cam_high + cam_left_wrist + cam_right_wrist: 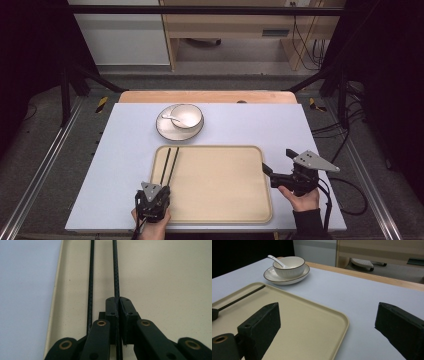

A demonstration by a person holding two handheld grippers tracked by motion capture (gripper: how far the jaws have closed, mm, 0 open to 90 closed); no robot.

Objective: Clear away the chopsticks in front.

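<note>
Tray [215,200]: cream plastic, matt, finely speckled. Chopsticks [90,285]: black, woven carbon-like texture, slight sheen. Bowl [289,266] and saucer [270,276]: glazed ceramic, glossy, dark rims. Counter [125,150]: smooth matt pale top, wood far edge. Left tongs [117,312]: matt black plastic, brass-coloured bushings.

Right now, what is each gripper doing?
Left gripper: closed on one black chopstick.
Right gripper: open, holding nothing, beside the tray.
</note>
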